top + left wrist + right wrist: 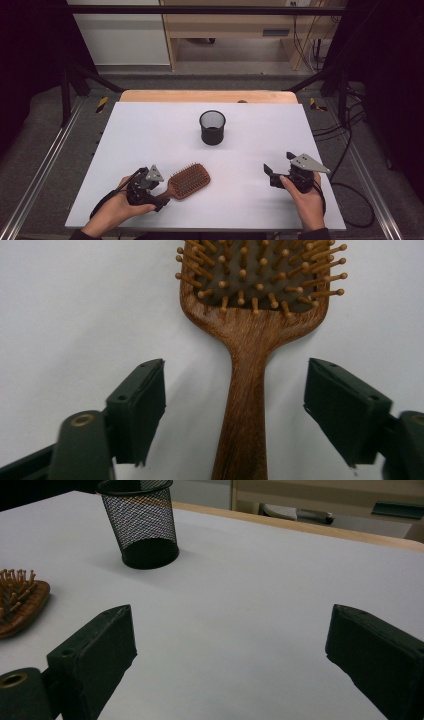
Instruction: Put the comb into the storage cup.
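At the left, the left hand-held gripper (161, 196) is at the handle of the wooden hairbrush (187, 181), which lies bristles up on the white tabletop (150, 130) near its front edge. In the left gripper view the handle (245, 405) runs between the two jaws; they are open, each with a clear gap to the wood. I think the step is the grasp: keep the handle centred, close evenly on its narrow part, and stay low so the brush does not roll. Farther back, in the middle, stands a black mesh cup (212, 127). At the right, the right hand-held gripper (280, 167) waits wide open, holding nothing.
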